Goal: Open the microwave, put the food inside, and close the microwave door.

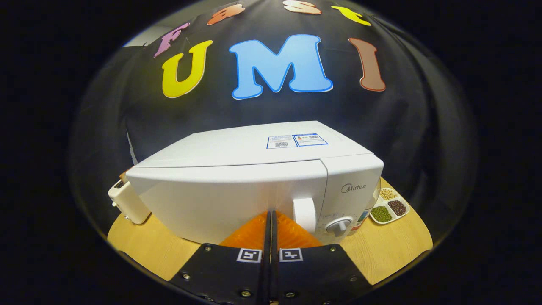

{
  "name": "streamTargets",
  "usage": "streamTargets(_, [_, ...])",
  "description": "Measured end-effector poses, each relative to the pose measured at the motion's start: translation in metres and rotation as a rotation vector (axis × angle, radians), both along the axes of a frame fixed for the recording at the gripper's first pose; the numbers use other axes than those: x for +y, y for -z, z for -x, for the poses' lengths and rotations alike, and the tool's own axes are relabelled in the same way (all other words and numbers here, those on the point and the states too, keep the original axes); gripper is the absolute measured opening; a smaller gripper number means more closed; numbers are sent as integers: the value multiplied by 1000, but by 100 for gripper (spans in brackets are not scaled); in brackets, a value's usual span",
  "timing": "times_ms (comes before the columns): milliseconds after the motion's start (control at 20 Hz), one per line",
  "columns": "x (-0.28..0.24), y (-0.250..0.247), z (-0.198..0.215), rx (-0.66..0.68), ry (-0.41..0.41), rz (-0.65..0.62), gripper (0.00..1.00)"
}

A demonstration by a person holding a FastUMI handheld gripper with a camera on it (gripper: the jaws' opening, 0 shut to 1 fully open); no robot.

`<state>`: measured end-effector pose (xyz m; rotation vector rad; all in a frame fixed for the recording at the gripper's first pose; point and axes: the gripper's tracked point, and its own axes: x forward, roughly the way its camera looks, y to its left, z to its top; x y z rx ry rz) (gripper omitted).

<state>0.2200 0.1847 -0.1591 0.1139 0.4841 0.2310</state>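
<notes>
One microwave [237, 190], door shut, with one handle [304, 214], one dial [338, 225], two stickers [297, 140] on top. One toaster [127, 202] just beside it. One divided dish [390, 207], three compartments, three kinds of beans. One desk [389, 250]. One claw [270, 220], two fingers pressed together, nothing between them.

Wooden table [389, 250] seen with light grain and rounded front edge. White toaster [127, 203] set near table's left edge, something brown seen at its top slot. White divided tray [389, 206] placed near table's right edge, three compartments filled: pale beans at back, green beans at front, dark beans beside them. Black cloth hung behind table.
</notes>
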Motion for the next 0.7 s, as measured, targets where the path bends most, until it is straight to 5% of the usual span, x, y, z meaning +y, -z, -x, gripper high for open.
streamTargets(550, [-8,-132,119,-322,-62,39,9])
streamTargets(650, [-13,-151,138,-376,-51,23,33])
streamTargets(700, [-14,-158,147,-390,-47,15,59])
